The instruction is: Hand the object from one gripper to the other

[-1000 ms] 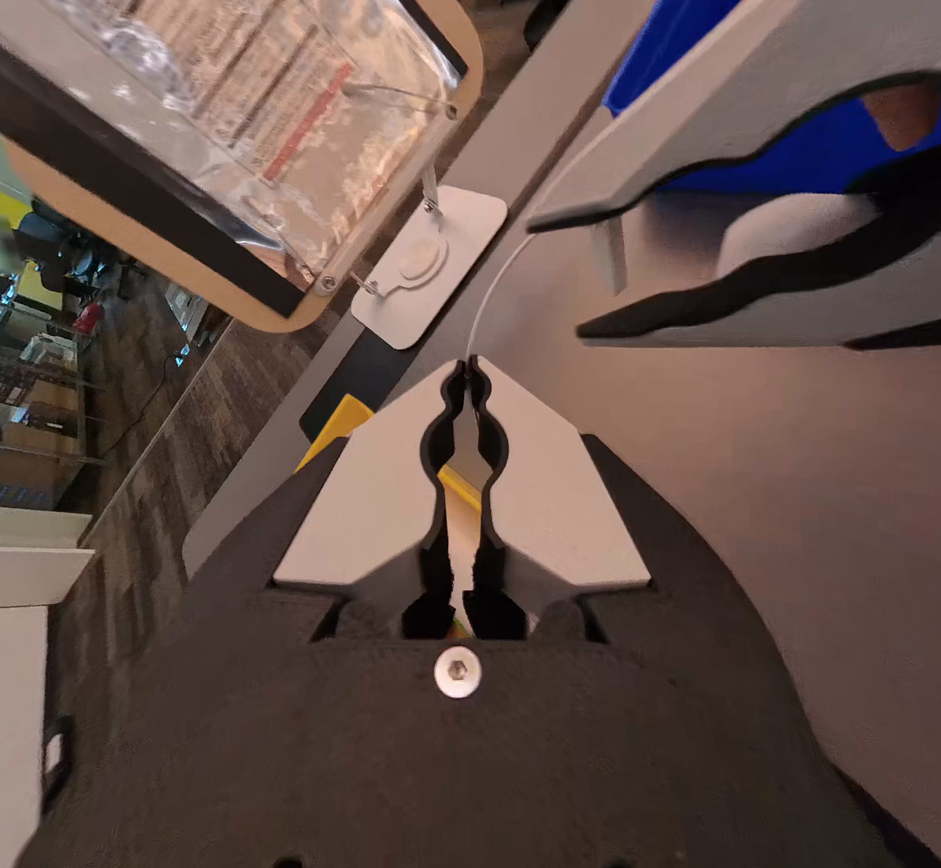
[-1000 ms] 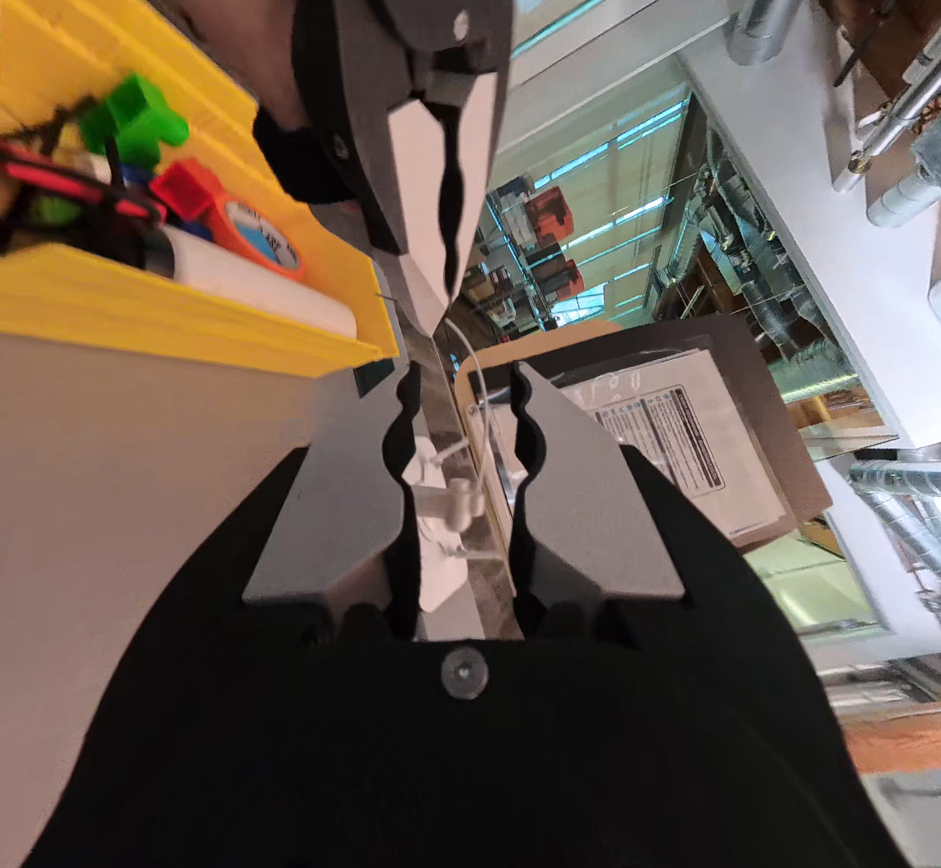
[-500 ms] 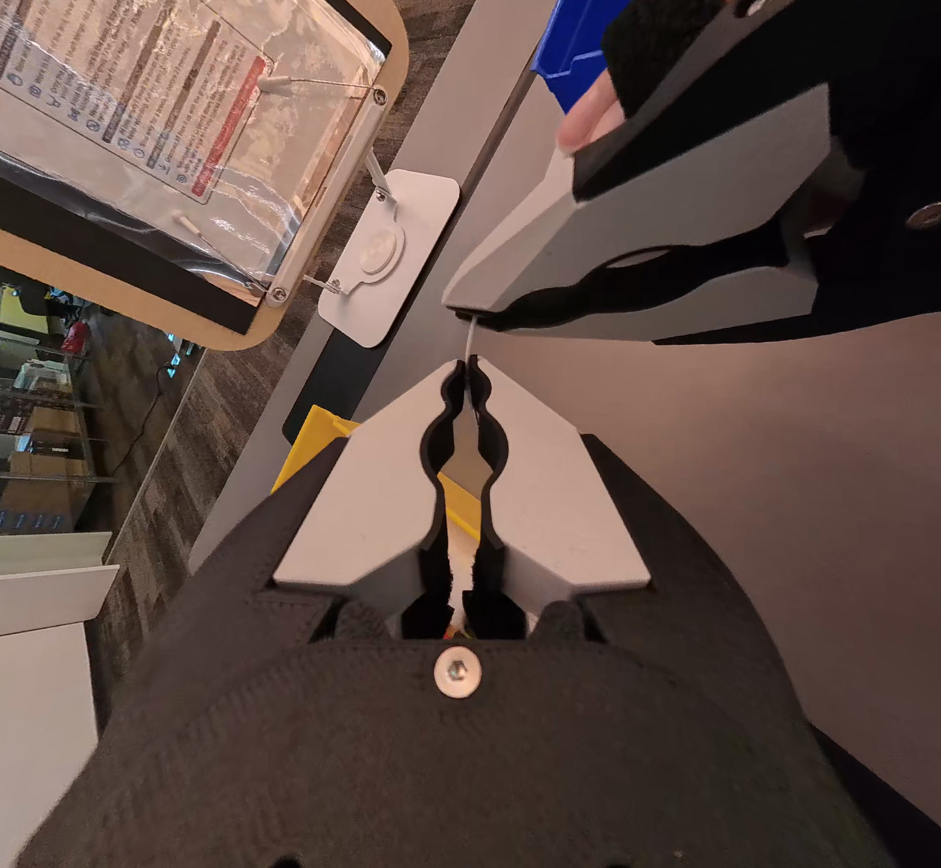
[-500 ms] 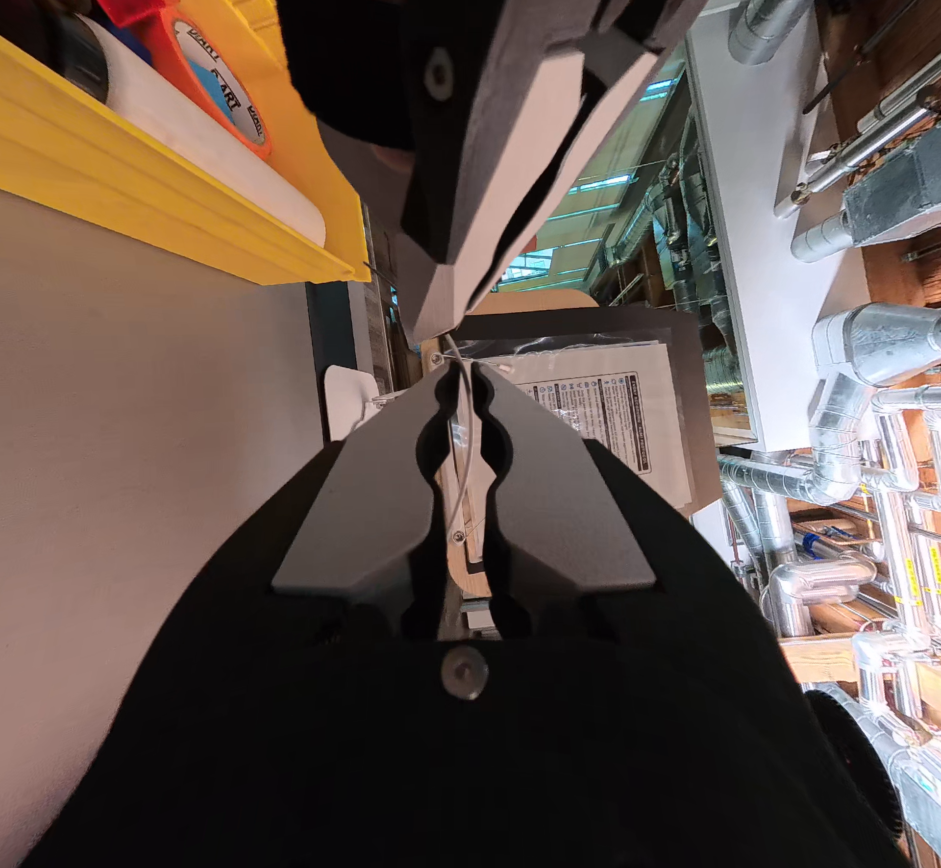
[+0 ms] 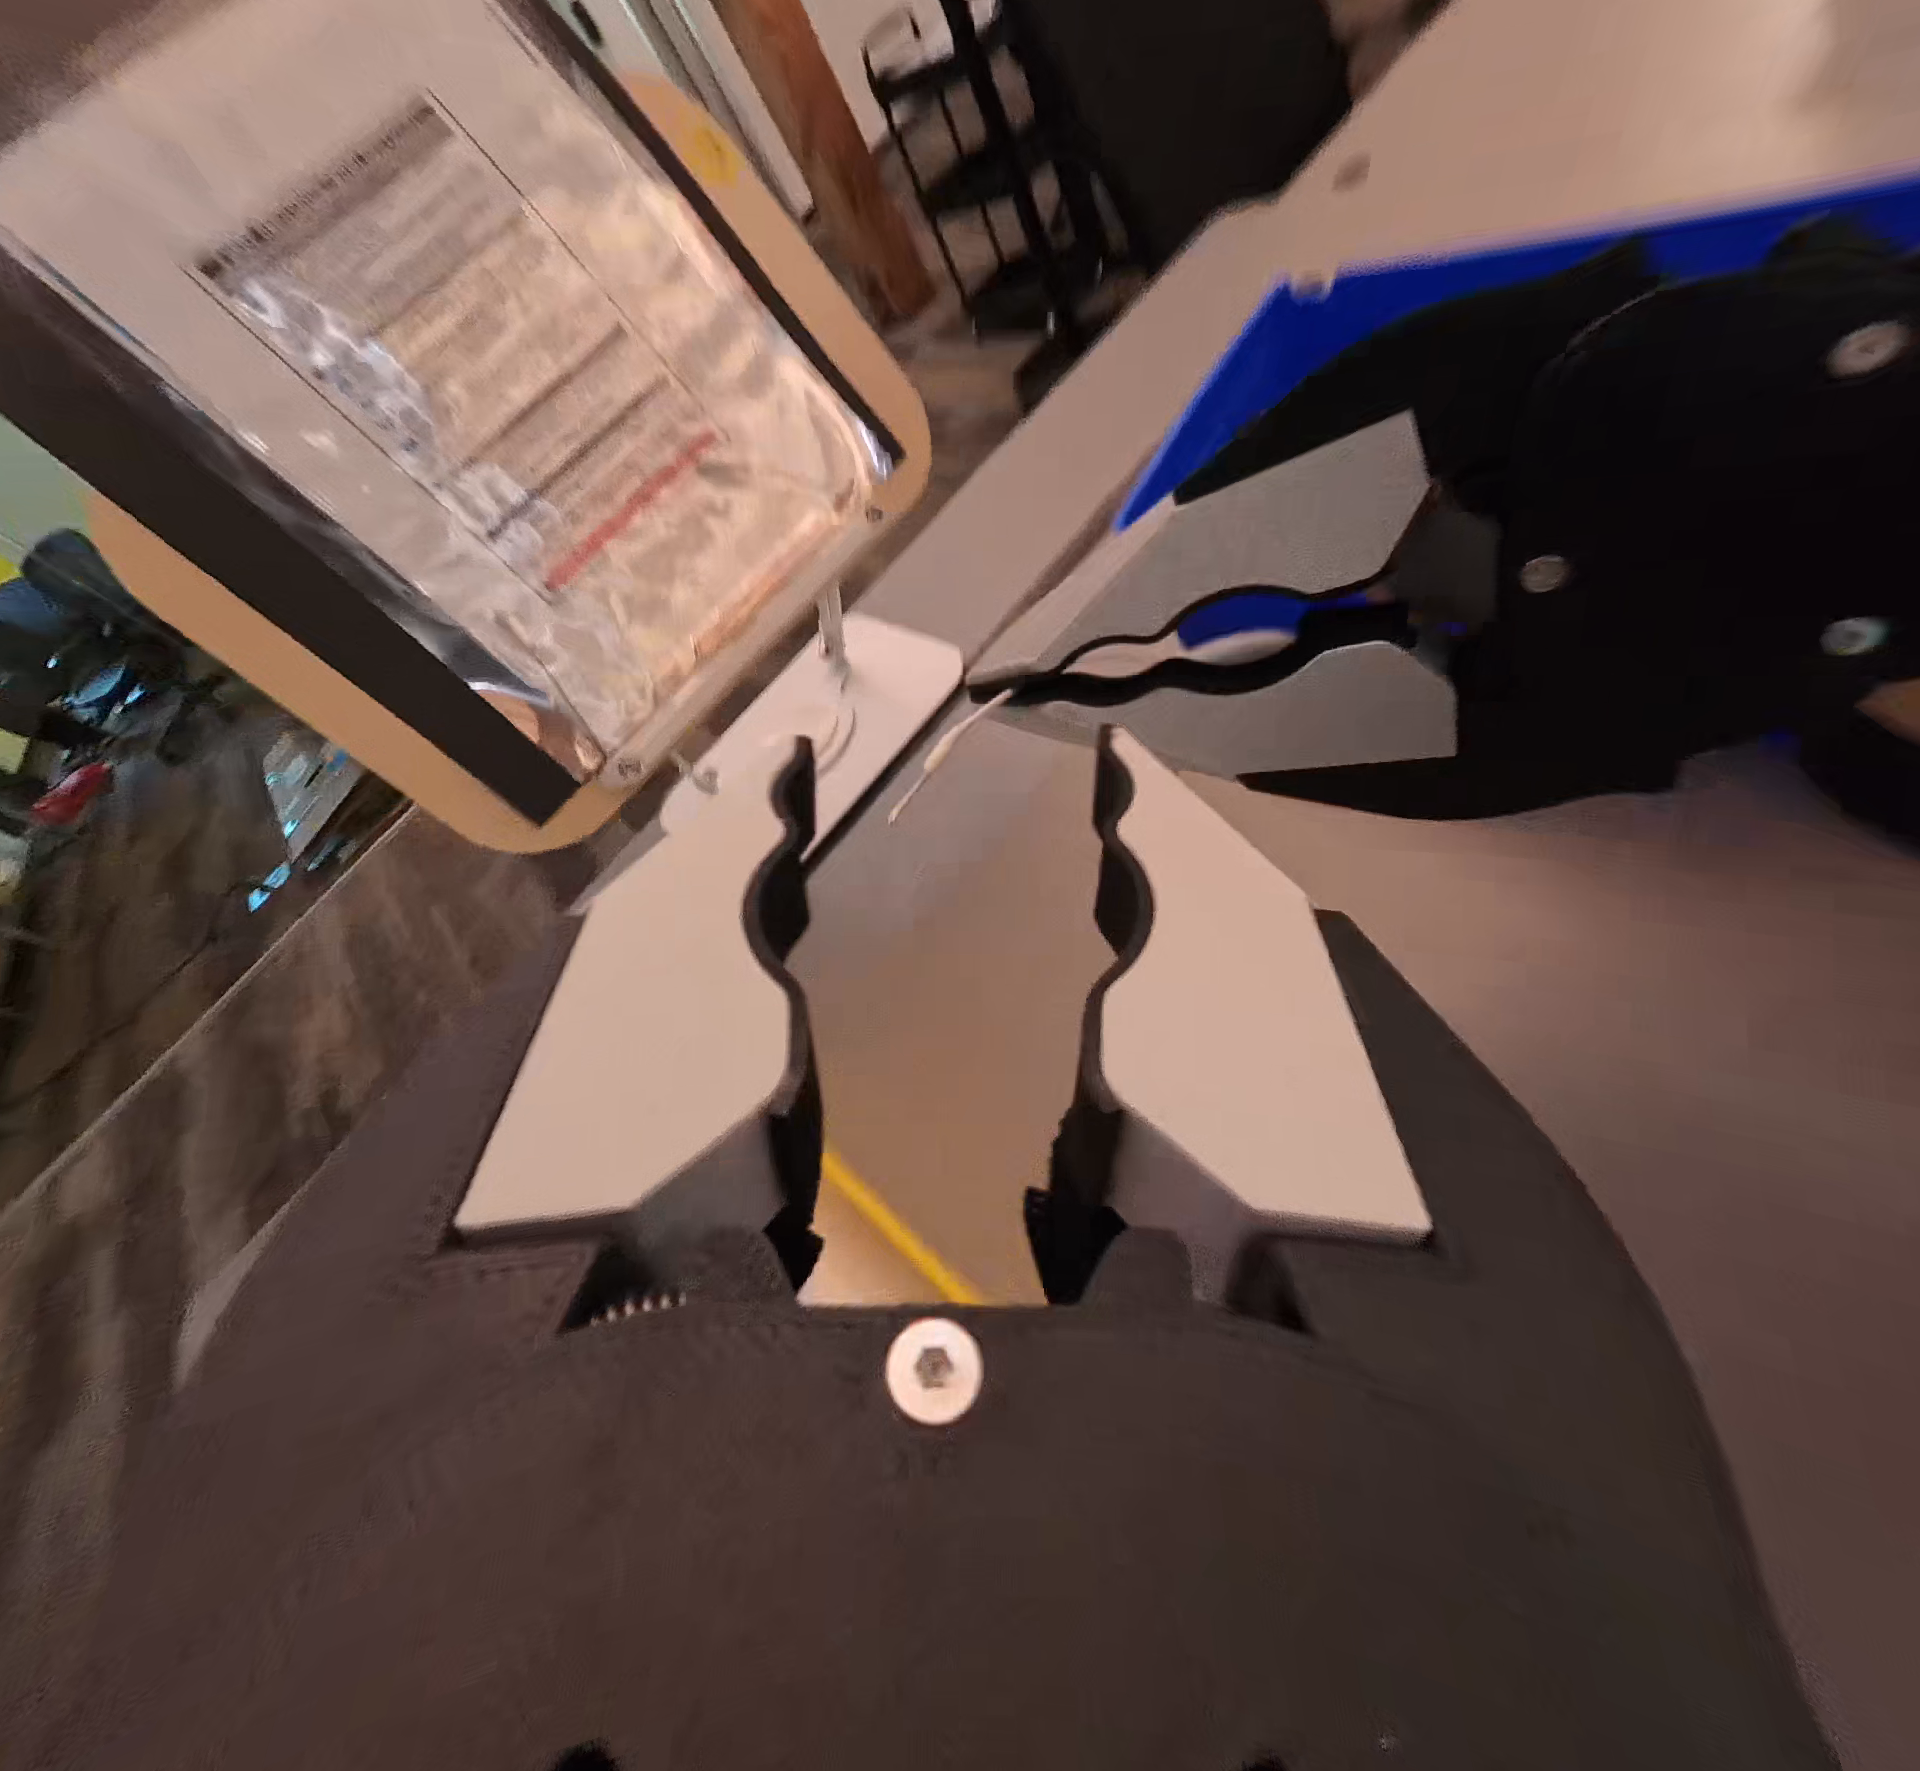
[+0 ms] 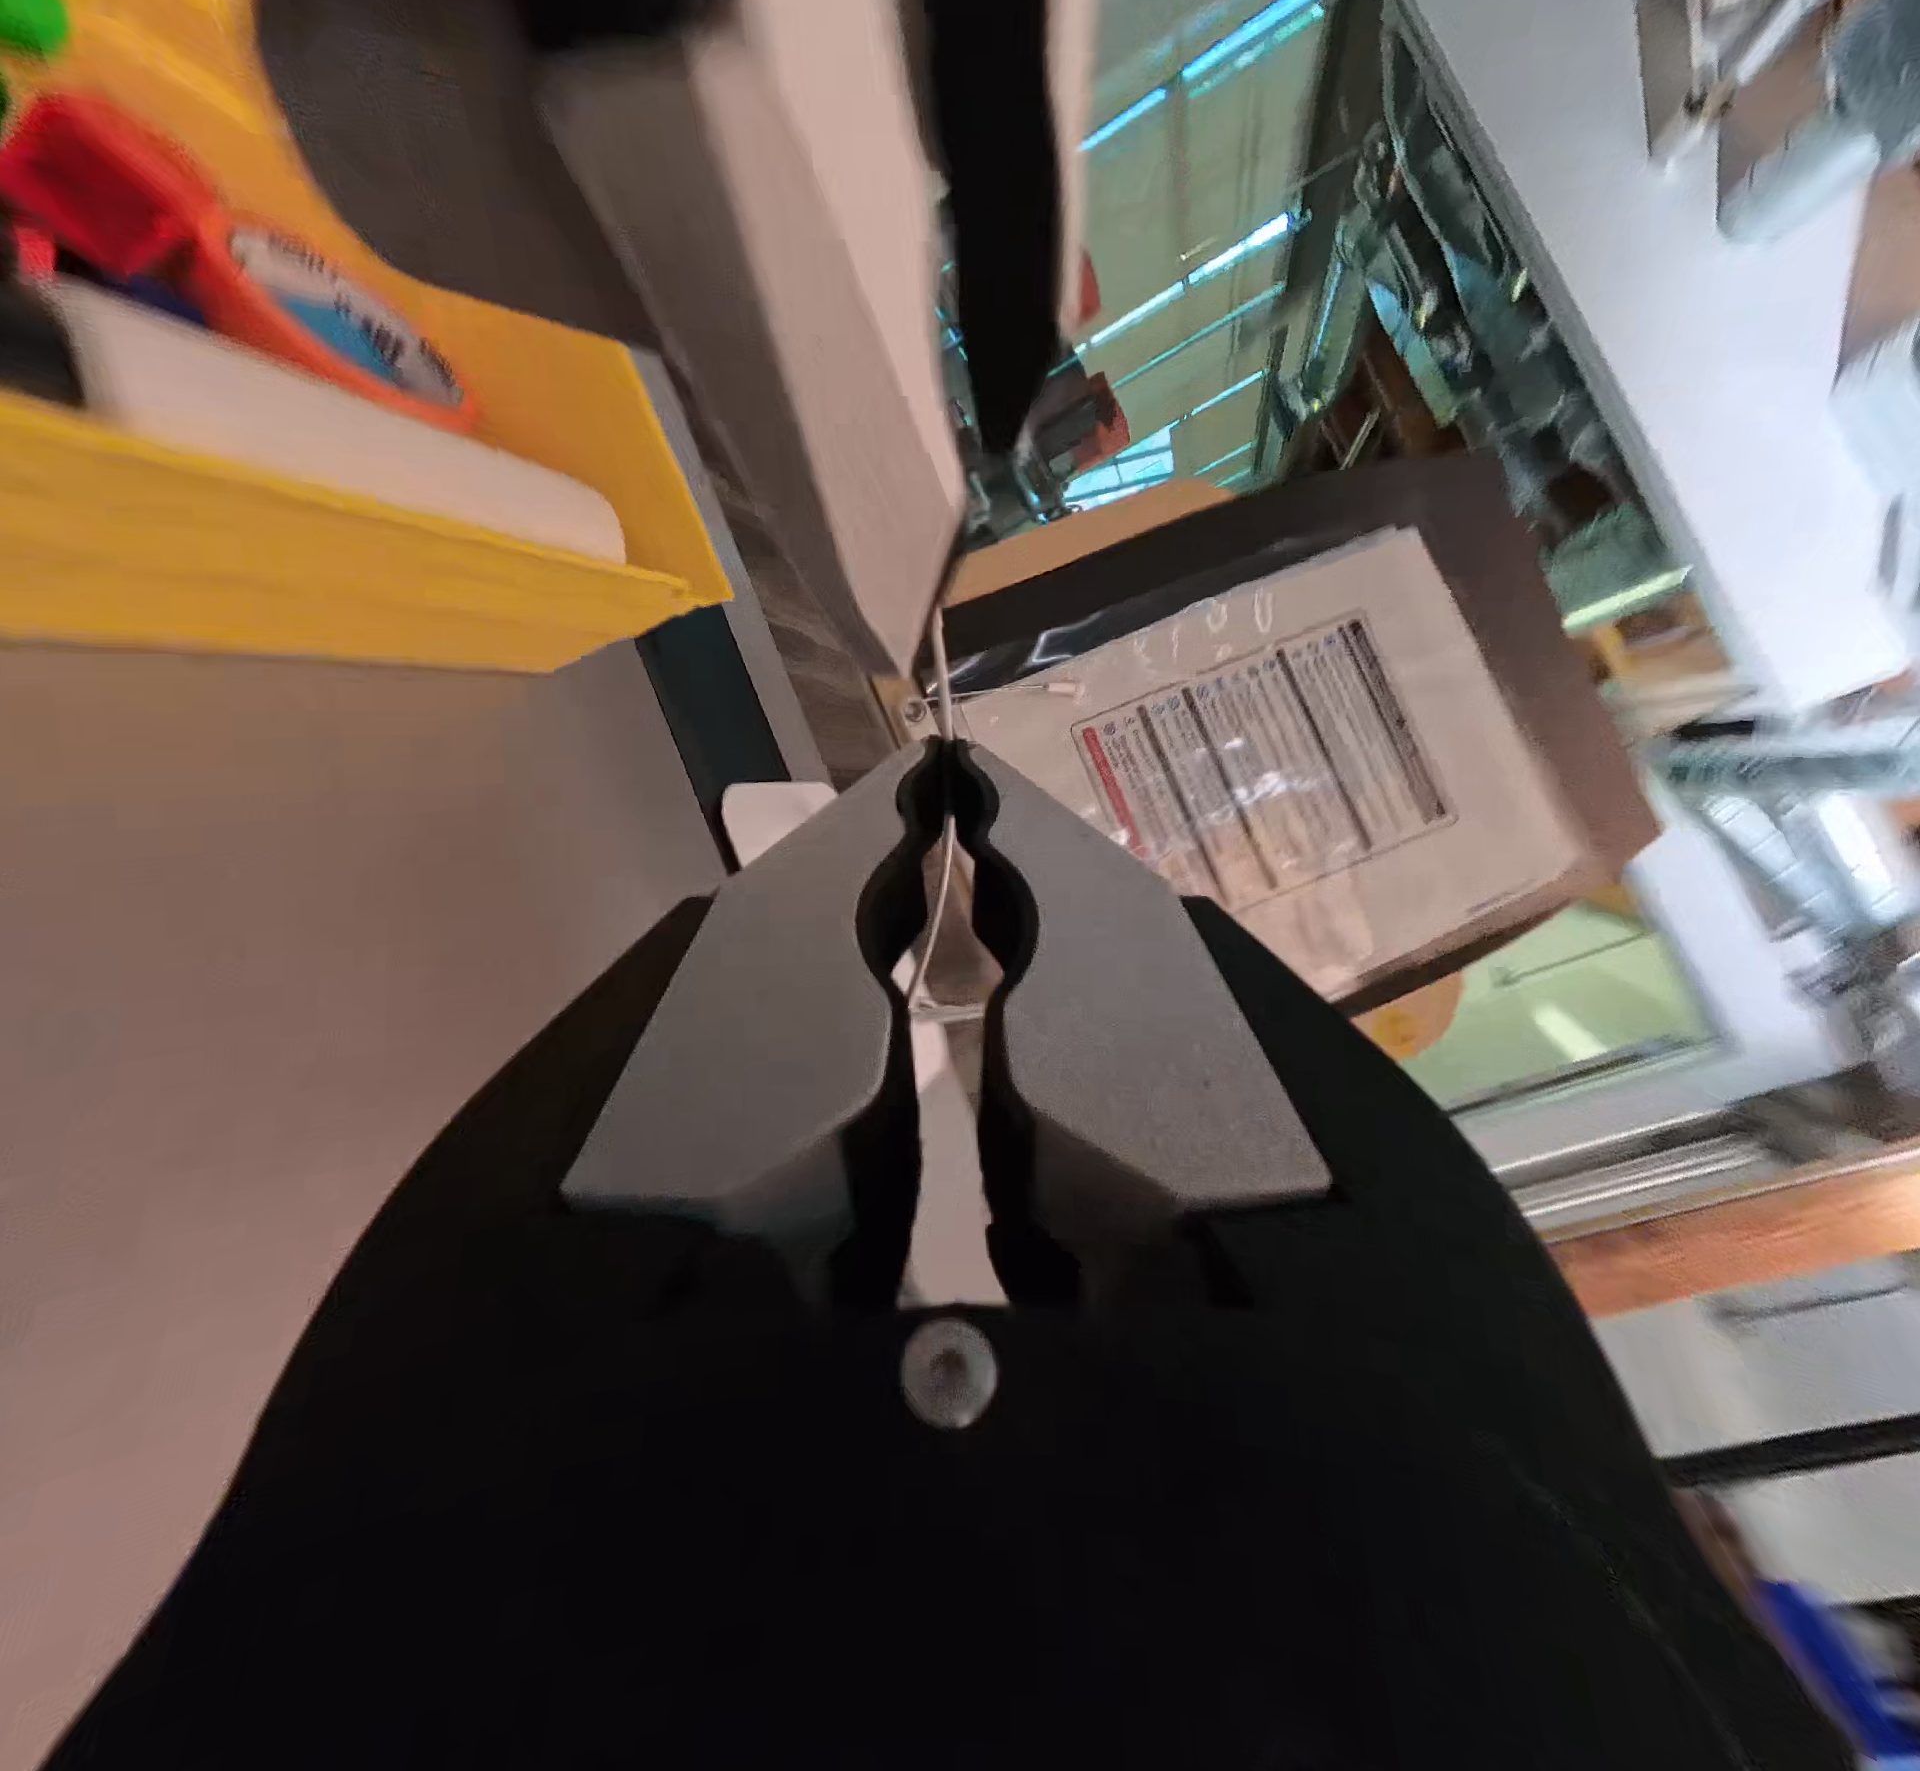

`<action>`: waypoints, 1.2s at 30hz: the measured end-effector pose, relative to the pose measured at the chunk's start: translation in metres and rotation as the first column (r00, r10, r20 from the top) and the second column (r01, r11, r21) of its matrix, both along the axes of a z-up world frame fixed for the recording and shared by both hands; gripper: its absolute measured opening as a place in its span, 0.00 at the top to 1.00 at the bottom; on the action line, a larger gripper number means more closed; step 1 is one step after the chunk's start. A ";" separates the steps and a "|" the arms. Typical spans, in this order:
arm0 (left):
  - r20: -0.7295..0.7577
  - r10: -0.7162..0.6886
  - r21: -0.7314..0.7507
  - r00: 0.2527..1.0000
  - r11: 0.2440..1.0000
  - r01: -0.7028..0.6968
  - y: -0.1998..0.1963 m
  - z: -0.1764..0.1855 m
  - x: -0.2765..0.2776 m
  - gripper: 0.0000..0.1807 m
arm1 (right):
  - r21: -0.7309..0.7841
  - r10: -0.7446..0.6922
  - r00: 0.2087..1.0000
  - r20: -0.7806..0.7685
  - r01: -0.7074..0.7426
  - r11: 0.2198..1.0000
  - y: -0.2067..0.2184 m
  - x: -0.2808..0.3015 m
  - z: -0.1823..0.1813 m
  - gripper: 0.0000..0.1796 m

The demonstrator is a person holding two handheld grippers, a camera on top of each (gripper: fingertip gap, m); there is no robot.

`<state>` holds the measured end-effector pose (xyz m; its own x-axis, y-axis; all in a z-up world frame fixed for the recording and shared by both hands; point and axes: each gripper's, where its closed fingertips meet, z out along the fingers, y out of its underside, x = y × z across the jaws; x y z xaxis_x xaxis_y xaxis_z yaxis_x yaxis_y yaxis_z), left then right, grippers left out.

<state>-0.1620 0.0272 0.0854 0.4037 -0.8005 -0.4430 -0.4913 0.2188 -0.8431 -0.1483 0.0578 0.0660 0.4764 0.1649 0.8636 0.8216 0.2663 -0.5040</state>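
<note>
The grey tabletop [image 5: 1558, 1046] fills the left wrist view; only the right wrist view shows the yellow plastic bin [image 6: 312, 568] of tape rolls at its edge. The left gripper [image 5: 945, 786] stands wide and empty. The right gripper [image 6: 943, 753], tips pinched together, holds the thin white cable tie [image 6: 940, 880], whose free end [image 5: 940, 755] pokes out above the table.

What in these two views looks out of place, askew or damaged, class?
Nothing looks damaged or spilled. The thin white wire sticks out bent from the tip of the shut right claw, free of the open left claw. The sign holder only appears tilted because both cameras are rolled, and the pictures are motion-blurred.
</note>
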 end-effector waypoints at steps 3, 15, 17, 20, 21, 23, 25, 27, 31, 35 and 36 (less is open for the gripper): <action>0.160 -0.027 0.010 0.987 1.000 0.026 -0.006 0.029 -0.006 0.67 | -0.109 0.034 0.939 -0.342 -0.076 0.991 0.003 0.015 0.013 1.00; 0.425 -0.366 -0.383 0.828 0.755 0.531 -0.050 0.022 0.008 0.82 | 0.010 0.145 0.084 -0.986 -0.834 0.552 -0.051 0.002 0.076 1.00; 0.490 -0.397 -0.389 0.776 0.698 0.602 -0.057 0.028 0.010 0.83 | 0.011 0.141 0.075 -0.987 -0.849 0.528 -0.055 -0.002 0.077 1.00; 0.484 -0.389 -0.365 0.784 0.724 0.585 -0.055 0.028 0.013 0.85 | 0.005 0.135 0.074 -0.988 -0.860 0.511 -0.059 -0.010 0.078 1.00; 0.465 -0.382 -0.351 0.799 0.749 0.562 -0.053 0.026 0.015 0.87 | 0.003 0.135 0.076 -0.988 -0.864 0.504 -0.060 -0.013 0.078 1.00; 0.439 -0.371 -0.334 0.819 0.778 0.532 -0.051 0.023 0.018 0.90 | 0.003 0.141 0.076 -0.987 -0.870 0.493 -0.064 -0.018 0.079 1.00; 0.441 -0.391 -0.347 0.808 0.756 0.556 -0.058 0.023 0.020 0.90 | 0.001 0.147 0.082 -0.986 -0.871 0.492 -0.066 -0.022 0.079 1.00; 0.448 -0.410 -0.365 0.795 0.728 0.581 -0.065 0.023 0.022 0.90 | 0.006 0.155 0.080 -0.985 -0.873 0.488 -0.068 -0.025 0.081 1.00; 0.455 -0.415 -0.362 0.788 0.722 0.590 -0.065 0.023 0.022 1.00 | 0.009 0.174 0.088 -0.981 -0.872 0.490 -0.070 -0.027 0.081 1.00; 0.458 -0.414 -0.354 0.787 0.726 0.589 -0.064 0.026 0.020 1.00 | 0.043 0.225 0.081 -0.971 -0.867 0.497 -0.073 -0.025 0.086 1.00; 0.461 -0.414 -0.352 0.785 0.726 0.590 -0.064 0.027 0.019 1.00 | 0.052 0.246 0.090 -0.965 -0.855 0.516 -0.072 -0.023 0.088 0.93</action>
